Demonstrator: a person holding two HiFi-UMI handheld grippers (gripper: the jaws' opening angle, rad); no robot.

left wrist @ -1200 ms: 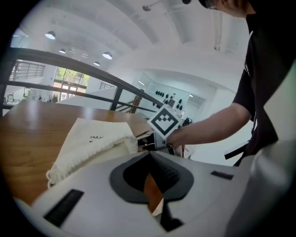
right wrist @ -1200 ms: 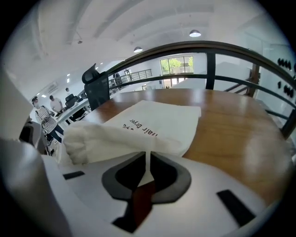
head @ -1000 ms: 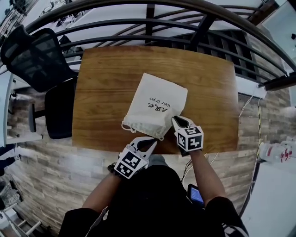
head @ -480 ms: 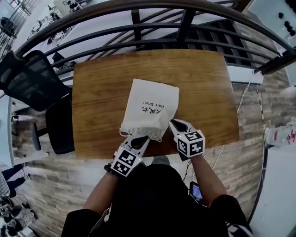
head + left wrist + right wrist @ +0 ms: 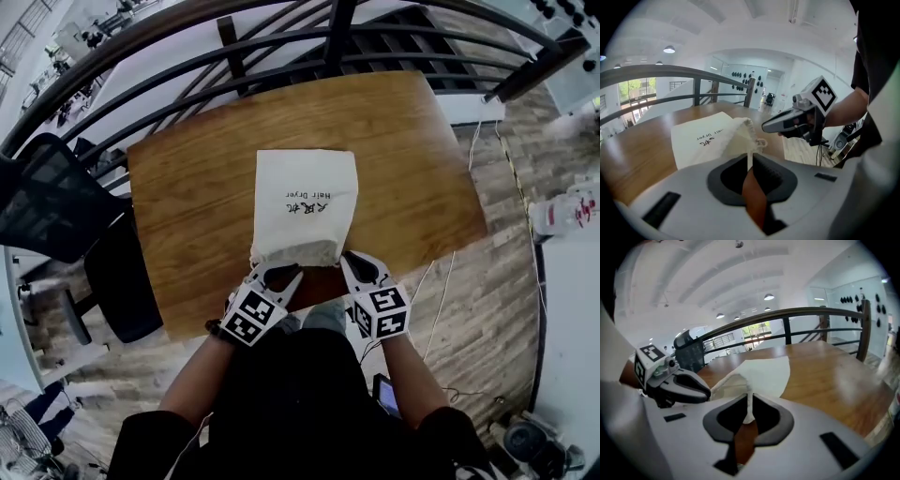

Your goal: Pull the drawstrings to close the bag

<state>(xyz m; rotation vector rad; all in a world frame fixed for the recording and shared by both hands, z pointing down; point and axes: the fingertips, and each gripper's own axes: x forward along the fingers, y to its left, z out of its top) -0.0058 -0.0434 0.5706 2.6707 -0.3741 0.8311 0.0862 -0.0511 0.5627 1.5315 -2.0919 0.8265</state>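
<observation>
1. Change since a second ago: the left gripper (image 5: 273, 273) now sits level with the right gripper (image 5: 360, 266), one at each corner of the bag's mouth. The mouth is more bunched than before.
2. Bag (image 5: 305, 202): pale cloth with dark print. It lies flat on the table (image 5: 412, 159), with its gathered mouth at the near edge, towards the person.
3. Left gripper: jaws pressed together on the left drawstring (image 5: 750, 157), a white cord that runs up to the puckered corner of the bag.
4. Right gripper: jaws pinching the right drawstring (image 5: 750, 405), which leads from the bag's other corner.
5. Table: wooden top with rounded corners.
6. Chair (image 5: 56, 202): dark mesh back, left of the table.
7. Railing (image 5: 281, 42): dark curved bars beyond the far edge of the table.
</observation>
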